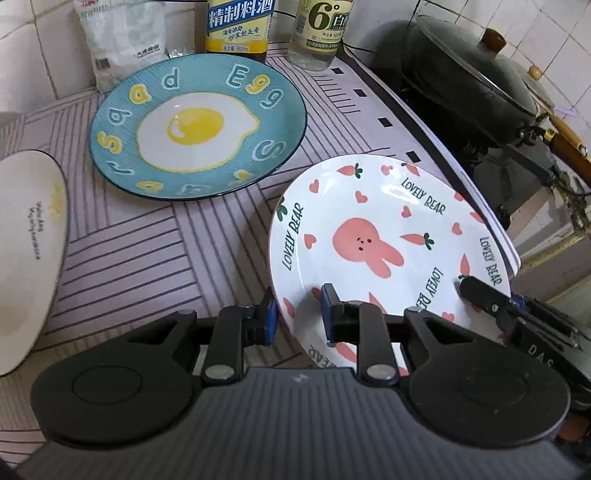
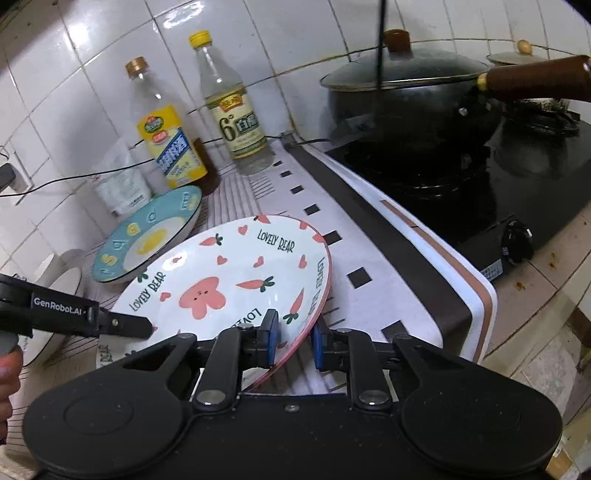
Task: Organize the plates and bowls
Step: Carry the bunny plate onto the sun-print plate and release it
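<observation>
Tilting: rabbit plate (image 2: 221,280), right rim raised, both hand-held grippers clamping near rim.

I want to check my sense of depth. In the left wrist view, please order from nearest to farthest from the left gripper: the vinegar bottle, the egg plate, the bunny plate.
1. Bunny plate: its rim is between the jaws of the left gripper.
2. Egg plate: behind, toward the left.
3. Vinegar bottle: by the tiled wall, at the back.
</observation>
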Tool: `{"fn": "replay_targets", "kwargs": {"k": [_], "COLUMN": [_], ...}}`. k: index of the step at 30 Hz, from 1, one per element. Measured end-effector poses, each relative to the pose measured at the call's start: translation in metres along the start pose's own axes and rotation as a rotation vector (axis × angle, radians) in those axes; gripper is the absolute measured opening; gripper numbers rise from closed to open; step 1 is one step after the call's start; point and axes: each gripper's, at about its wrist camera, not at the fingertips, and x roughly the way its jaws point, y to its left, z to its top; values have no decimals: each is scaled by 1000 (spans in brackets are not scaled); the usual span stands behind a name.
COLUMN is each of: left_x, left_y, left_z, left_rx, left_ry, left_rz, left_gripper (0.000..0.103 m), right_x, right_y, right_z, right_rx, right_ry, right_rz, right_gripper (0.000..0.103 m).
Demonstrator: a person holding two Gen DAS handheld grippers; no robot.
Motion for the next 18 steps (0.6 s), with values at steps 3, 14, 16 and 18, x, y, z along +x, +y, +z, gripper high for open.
{"fn": "replay_targets", "kwargs": {"k": [3, 14, 16, 18], "left_x": [-14, -86, -98, -111], "left_y": [4, 31, 38, 48], "left_z": [-5, -25, -30, -36], "left_rx": [6, -46, -69, -102], "left_ry": [-5, -55, -70, -86], "left_rz": [8, 53, 59, 67], "left_gripper": [22, 22, 22, 22], "right_x": [-3, -31, -37, -41], "right_y": [7, 55, 67, 79], "right_z": [1, 6, 9, 13], "right_rx": [-3, -55, -81, -109], "right_ry": [6, 3, 6, 8], "right_rz": [18, 115, 134, 152], "right_gripper": [23, 24, 24, 24]}}
